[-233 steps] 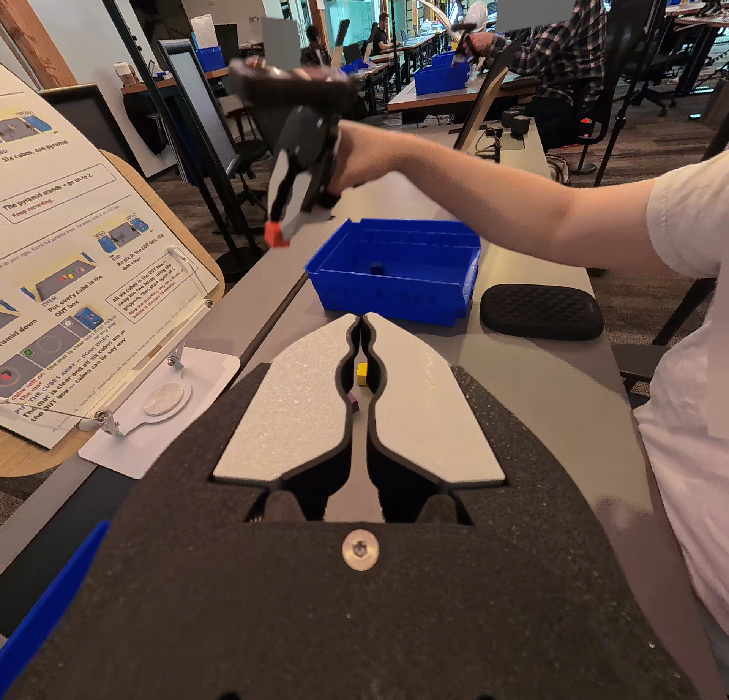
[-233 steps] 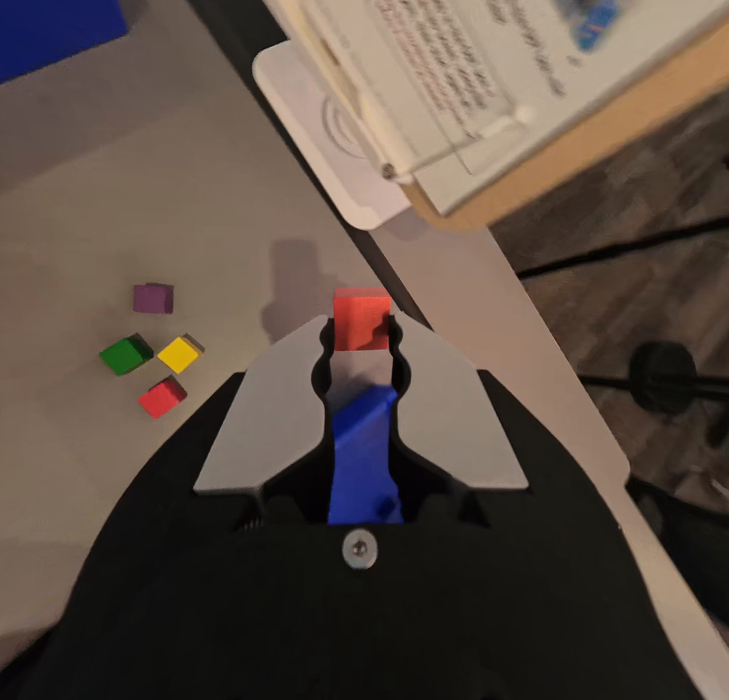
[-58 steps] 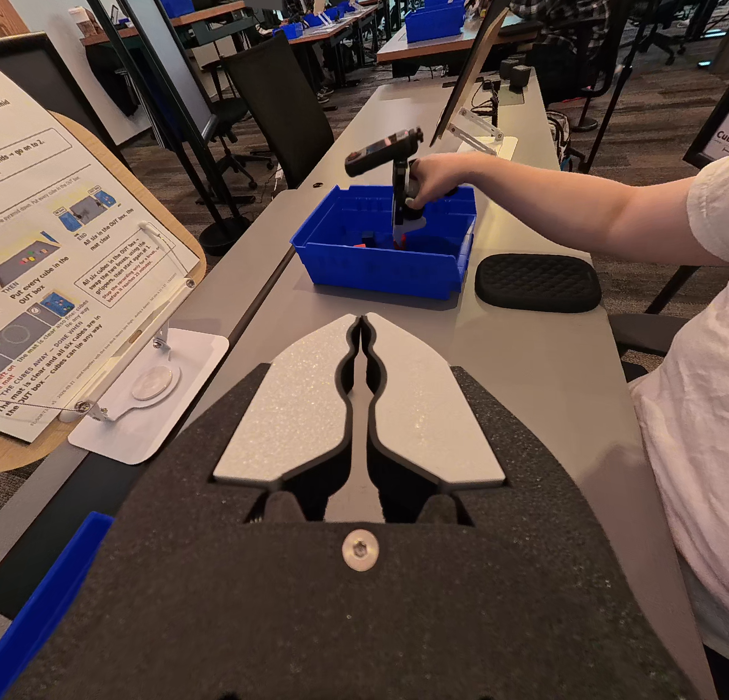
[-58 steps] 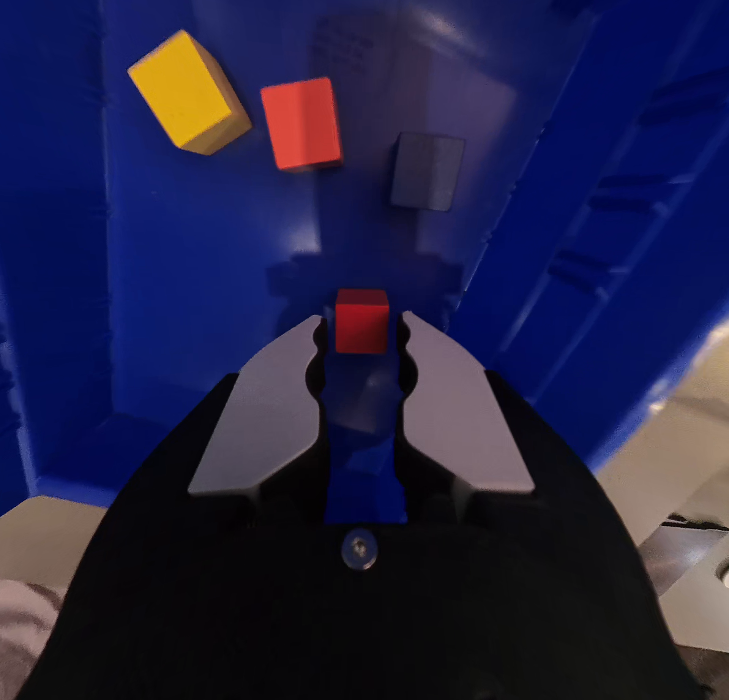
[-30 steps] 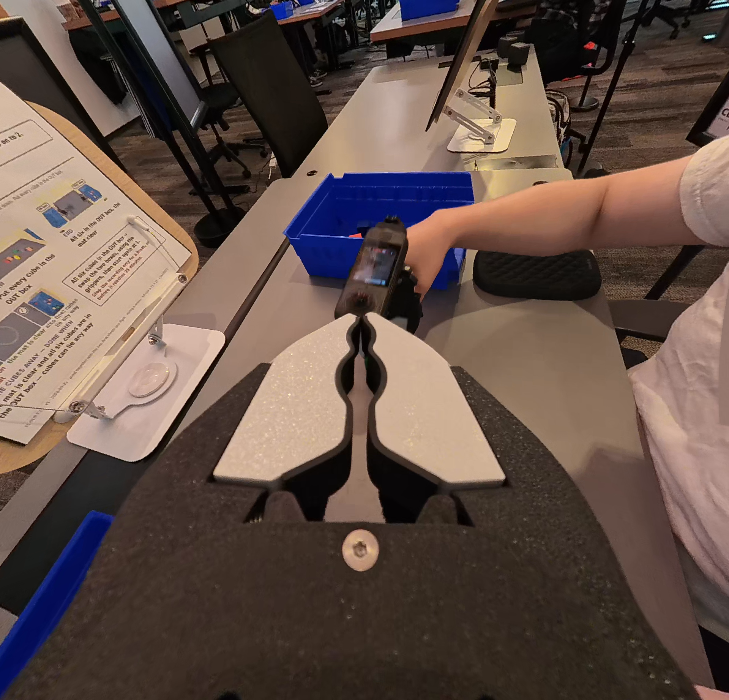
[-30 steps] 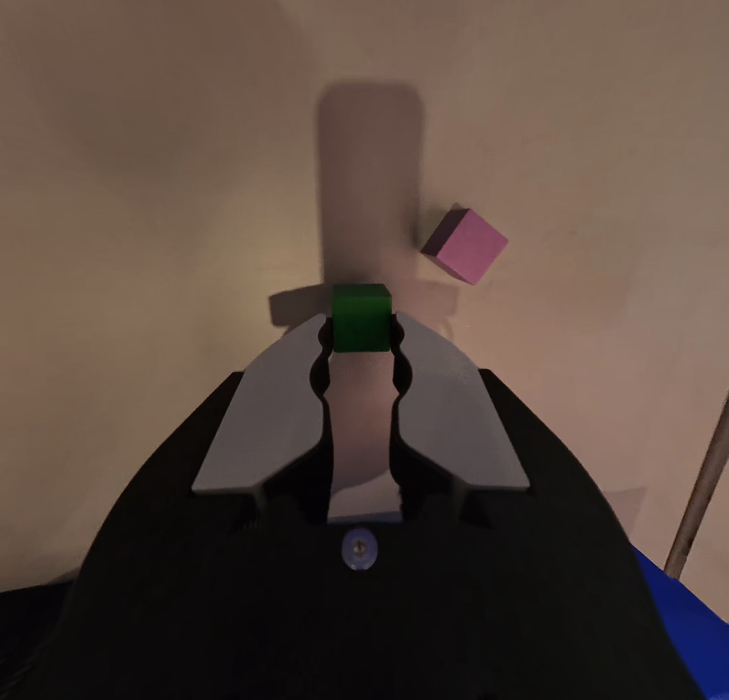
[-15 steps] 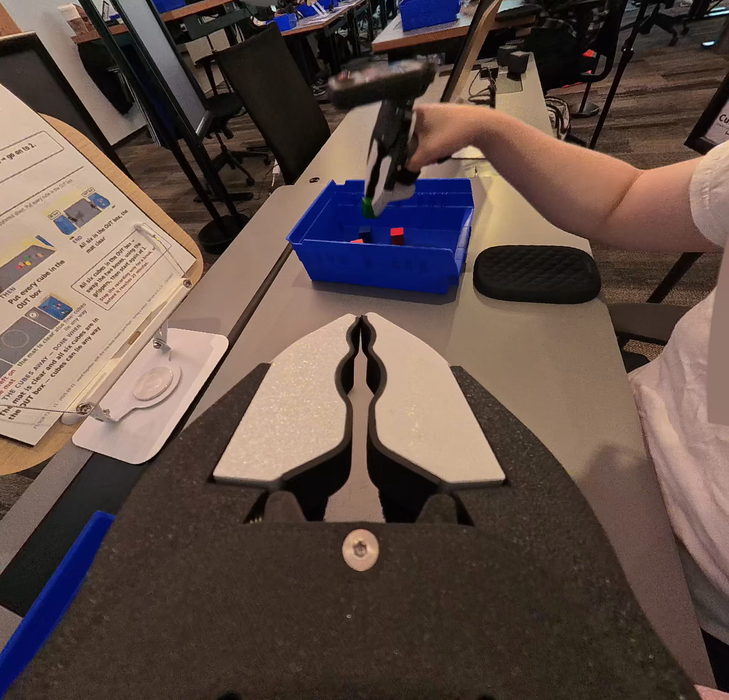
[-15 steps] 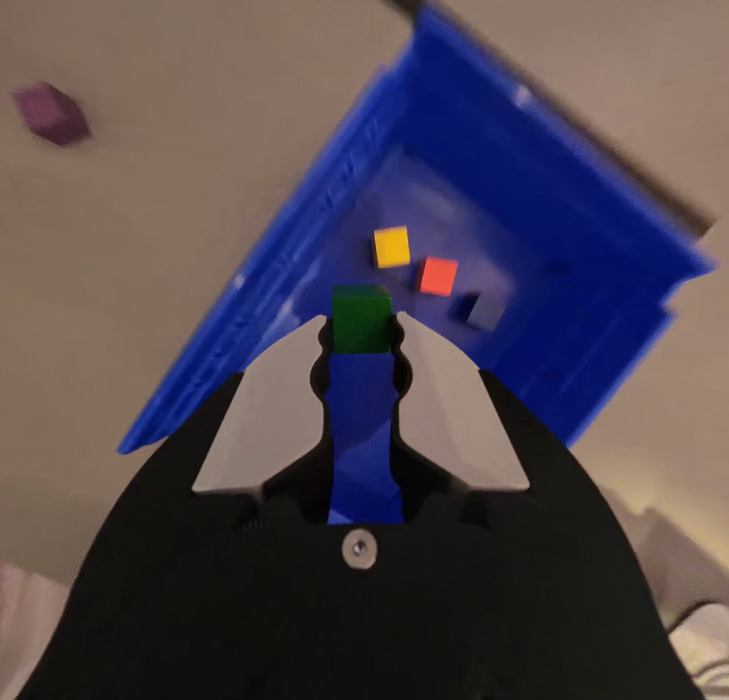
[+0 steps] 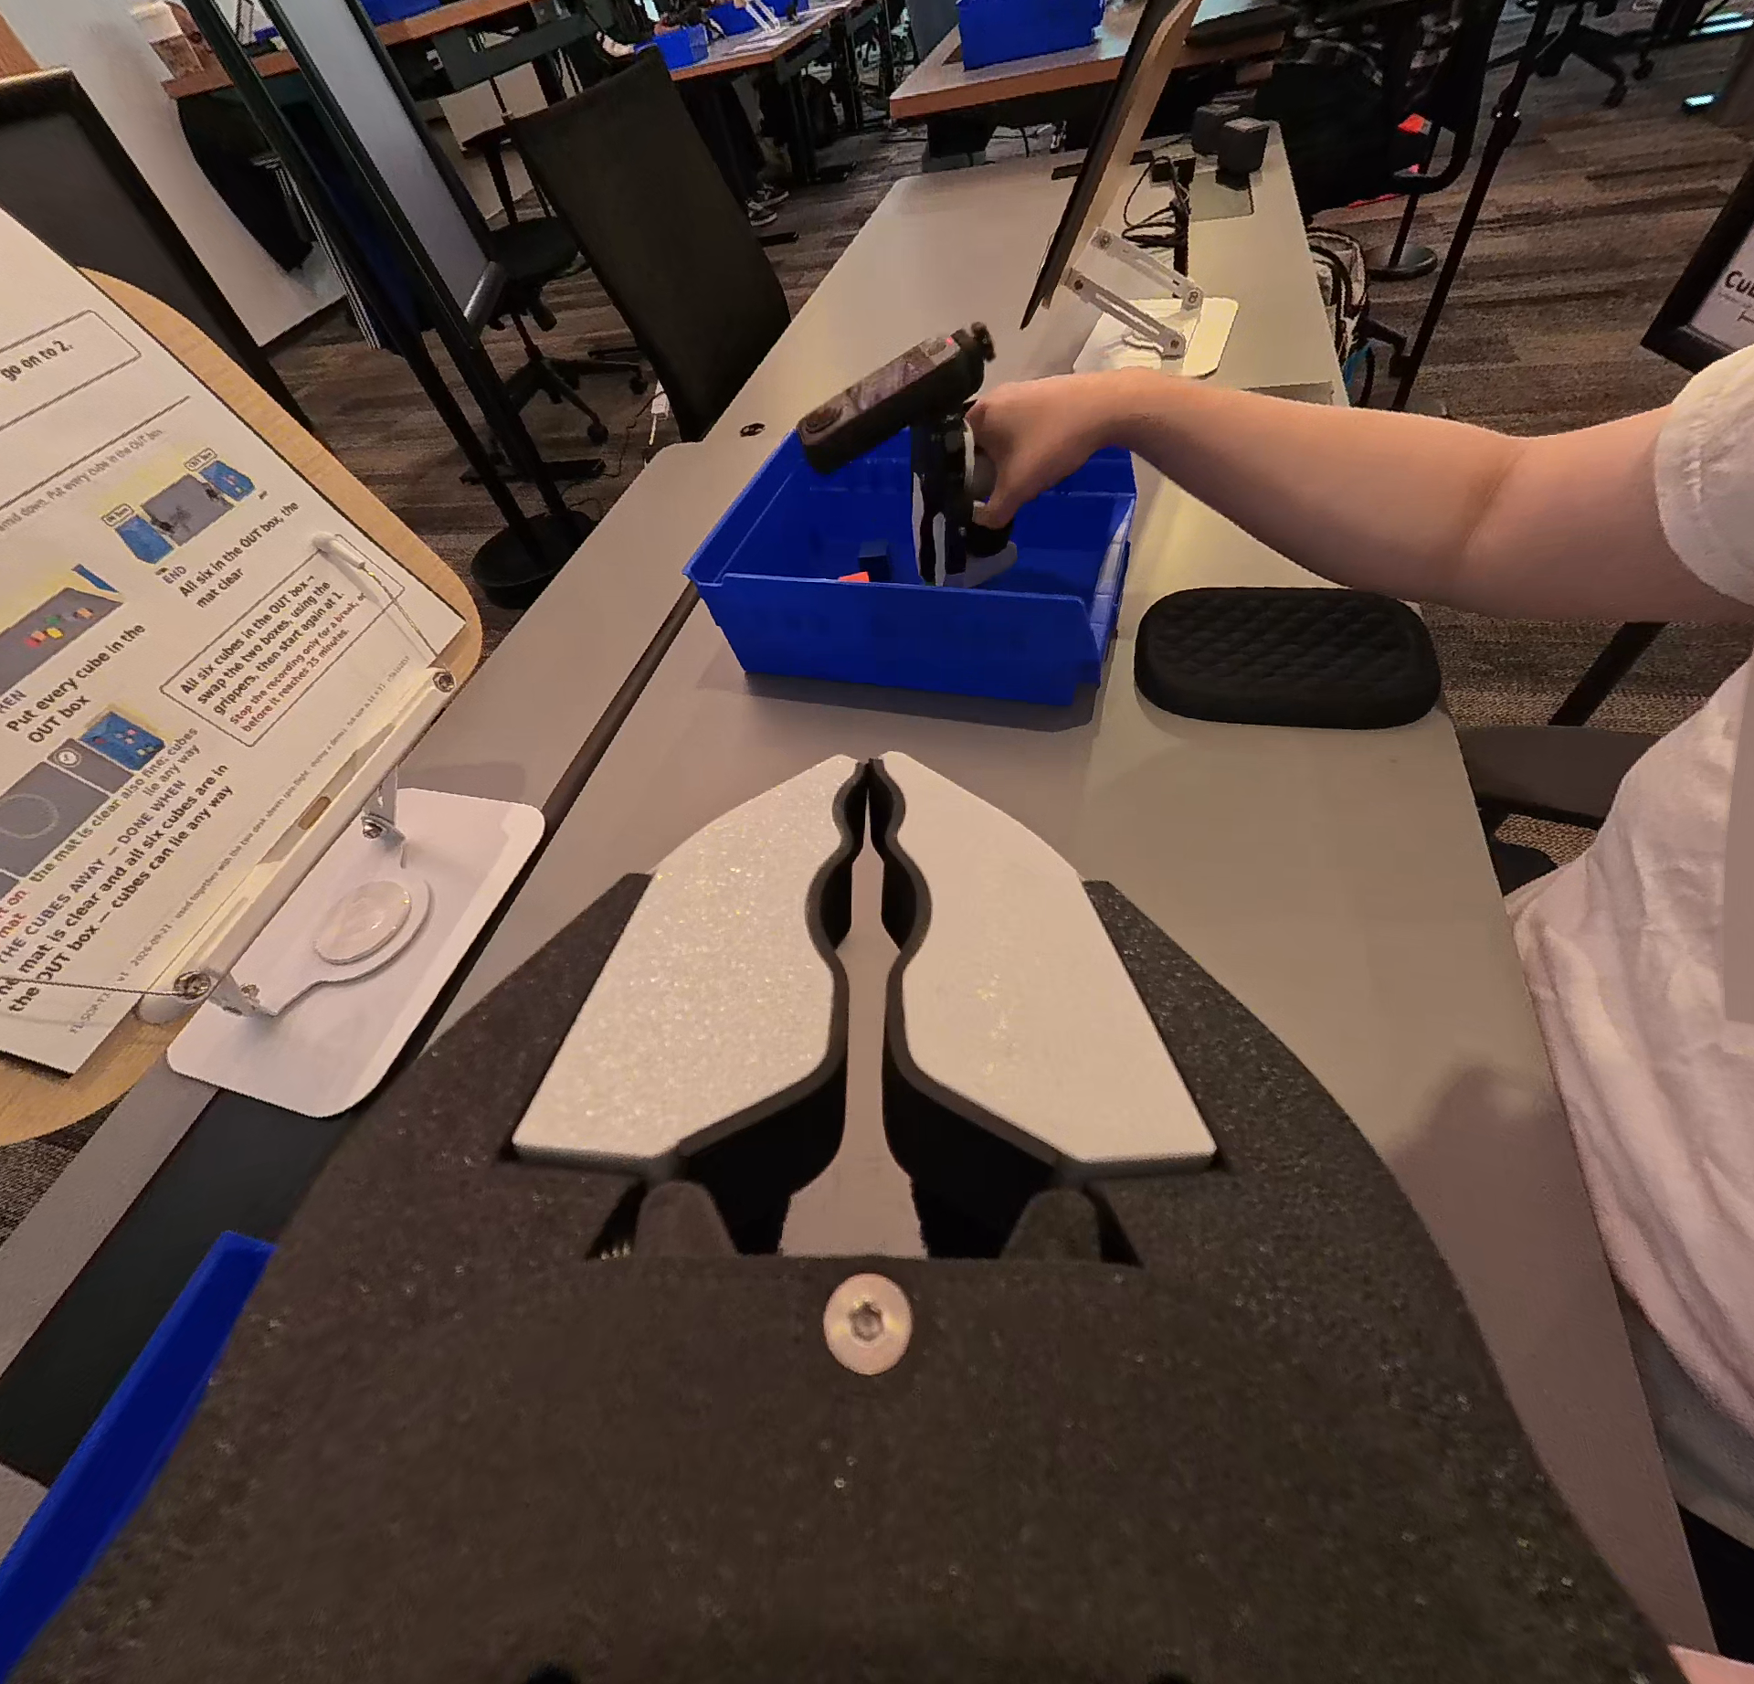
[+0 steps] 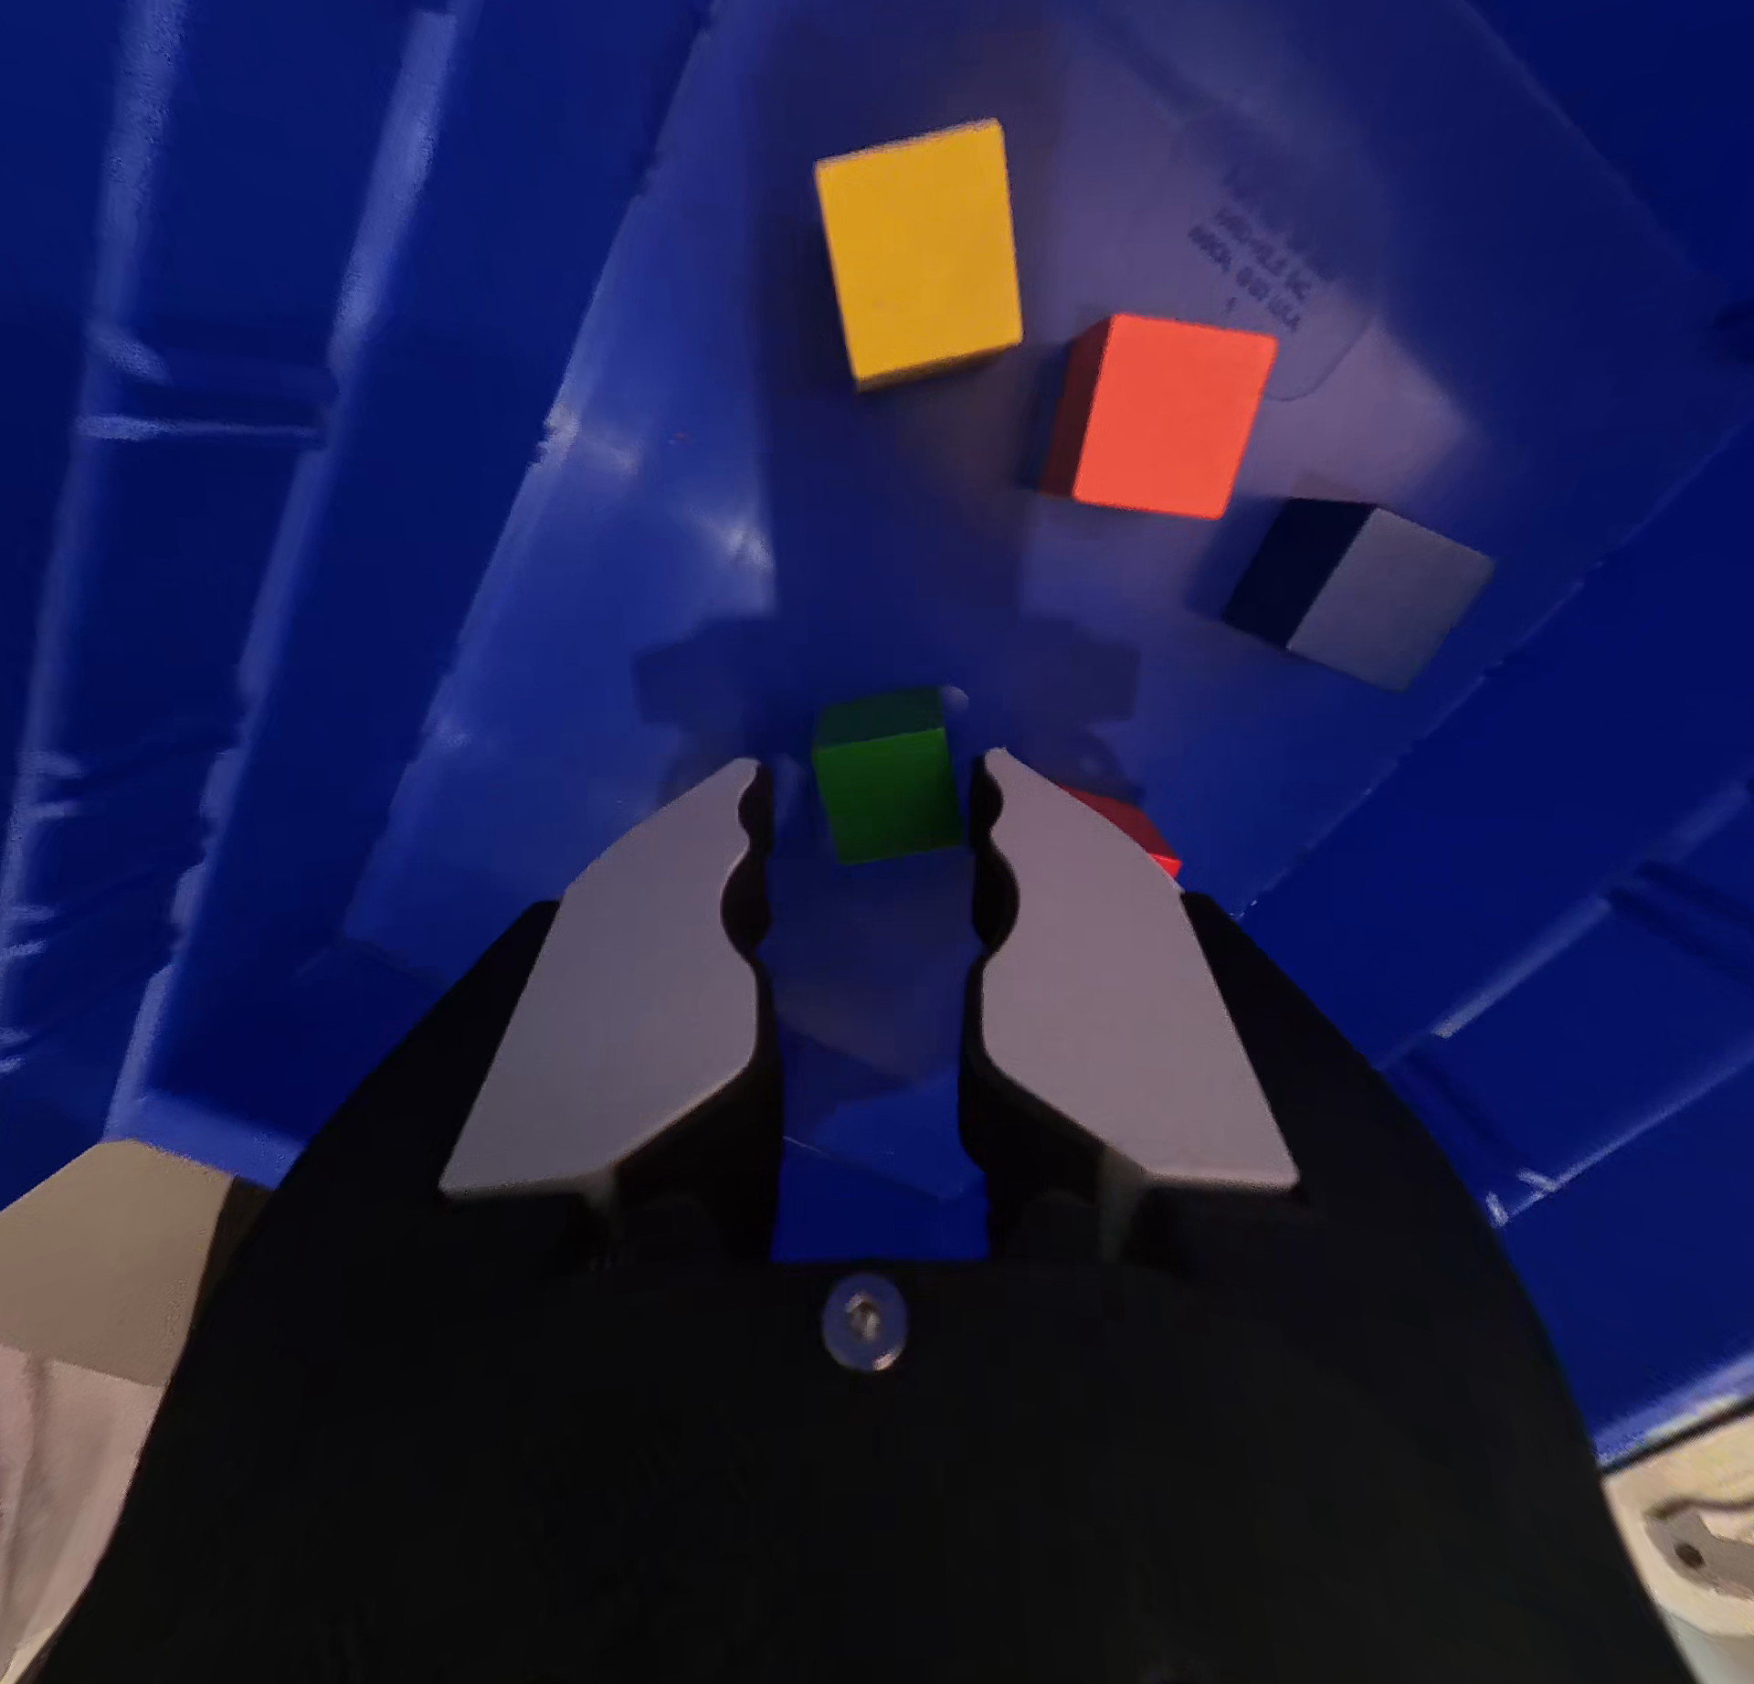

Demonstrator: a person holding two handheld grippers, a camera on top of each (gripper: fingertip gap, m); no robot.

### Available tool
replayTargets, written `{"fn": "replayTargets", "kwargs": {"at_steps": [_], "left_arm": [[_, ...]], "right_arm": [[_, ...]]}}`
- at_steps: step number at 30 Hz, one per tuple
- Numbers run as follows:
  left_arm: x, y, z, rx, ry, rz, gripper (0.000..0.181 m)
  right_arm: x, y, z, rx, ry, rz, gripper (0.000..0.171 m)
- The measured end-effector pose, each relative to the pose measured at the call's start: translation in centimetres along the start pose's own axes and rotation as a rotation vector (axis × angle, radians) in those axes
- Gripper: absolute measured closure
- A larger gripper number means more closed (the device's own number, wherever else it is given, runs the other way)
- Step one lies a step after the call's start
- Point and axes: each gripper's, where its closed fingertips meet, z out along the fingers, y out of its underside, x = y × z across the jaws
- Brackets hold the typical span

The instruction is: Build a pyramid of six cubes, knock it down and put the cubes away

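Left wrist view
Left gripper (image 9: 868,770): held low over the grey table (image 9: 1186,841), fingers pressed together with nothing between them.
Blue bin (image 9: 902,632): stands farther along the table, just beside a black padded rest (image 9: 1286,656).
Right gripper (image 9: 954,556): reaches down into the bin, held by a hand (image 9: 1030,447) (its fingertips are hidden by the bin wall here).
Instruction sheet (image 9: 123,689): propped on a white stand at the left table edge.

Right wrist view
Right gripper (image 10: 871,779): points down at the bin floor, fingers spread apart.
Green cube (image 10: 887,789): sits between the fingertips with a gap on each side, so it is not gripped; whether it rests on the floor I cannot tell.
Yellow cube (image 10: 916,252): on the bin floor, farthest from the gripper.
Orange-red cube (image 10: 1163,414): just beside the yellow one.
Dark blue cube (image 10: 1357,594): near the bin's right wall.
Red cube (image 10: 1144,841): mostly hidden behind the right finger.
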Motion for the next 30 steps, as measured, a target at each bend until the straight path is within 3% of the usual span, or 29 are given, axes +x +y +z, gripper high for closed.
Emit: {"fn": "replayTargets", "kwargs": {"at_steps": [5, 8, 10, 13, 17, 23, 25, 27, 30], "left_arm": [[-0.2, -0.1, -0.1, 0.007, -0.004, -0.005, 0.181], [-0.4, 0.1, 0.2, -0.002, -0.003, -0.009, 0.181], [-0.4, 0.2, 0.3, -0.008, 0.0, -0.011, 0.181], [-0.1, 0.3, 0.5, -0.016, 0.004, -0.005, 0.181], [0.2, 0.2, 0.5, -0.019, 0.006, 0.007, 0.181], [0.4, -0.1, 0.1, -0.002, 0.011, 0.01, 0.181], [0.4, -0.1, 0.2, -0.003, 0.013, 0.012, 0.181], [0.4, -0.1, 0.2, -0.003, 0.014, 0.014, 0.181], [0.4, -0.1, 0.1, -0.002, 0.014, 0.013, 0.181]], "right_arm": [[-1.3, -4.6, -7.5, 0.268, 0.168, -0.09, 0.128], [-7.6, -9.5, -13.1, 0.518, 0.141, -0.282, 0.13], [-13.3, -11.7, -14.3, 0.595, 0.043, -0.456, 0.131], [-19.9, -13.7, -11.6, 0.534, -0.095, -0.592, 0.131], [-23.3, -15.8, -4.8, 0.372, -0.14, -0.461, 0.135], [-23.9, -16.5, 1.1, 0.234, -0.103, -0.415, 0.127], [-23.6, -16.5, 2.4, 0.206, -0.083, -0.428, 0.127], [-24.4, -15.8, 3.2, 0.165, -0.125, -0.476, 0.142], [-26.1, -16.1, -0.5, 0.304, -0.192, -0.518, 0.142]]}}
